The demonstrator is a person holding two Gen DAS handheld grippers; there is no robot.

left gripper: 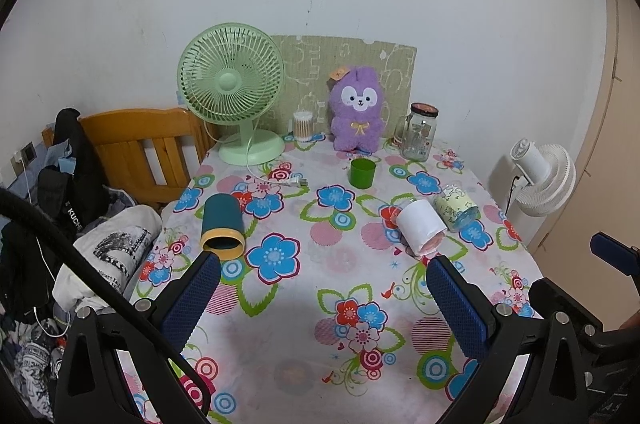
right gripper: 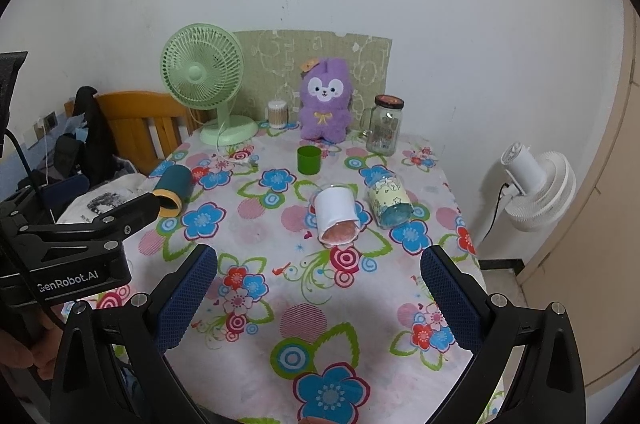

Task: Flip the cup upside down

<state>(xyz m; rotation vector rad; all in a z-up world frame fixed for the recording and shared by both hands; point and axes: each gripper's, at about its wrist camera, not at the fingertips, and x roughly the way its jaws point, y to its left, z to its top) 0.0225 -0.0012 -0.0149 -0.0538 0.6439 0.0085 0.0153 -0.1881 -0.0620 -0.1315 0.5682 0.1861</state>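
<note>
A small green cup point(left gripper: 362, 173) point(right gripper: 308, 160) stands upright, mouth up, near the back of the flowered table point(left gripper: 304, 308) point(right gripper: 280, 288). Three cups lie on their sides: a dark teal cup with a yellow rim point(left gripper: 222, 227) point(right gripper: 173, 190) at the left, a white-sleeved cup with a pink inside point(left gripper: 421, 228) point(right gripper: 336, 220) in the middle, and a clear cup with a pale cartoon sleeve point(left gripper: 457, 206) point(right gripper: 389, 200) to its right. My left gripper point(left gripper: 322, 266) is open and empty, near the teal cup's rim. My right gripper point(right gripper: 319, 260) is open and empty, just short of the white cup.
At the back stand a green desk fan point(left gripper: 232, 91) point(right gripper: 204, 79), a cotton-swab jar point(left gripper: 303, 126), a purple plush toy point(left gripper: 357, 111) point(right gripper: 326, 99) and a lidded glass mug point(left gripper: 420, 135) point(right gripper: 385, 128). A wooden bed frame point(left gripper: 140, 139) with clothes lies left, a white floor fan point(right gripper: 536, 183) right.
</note>
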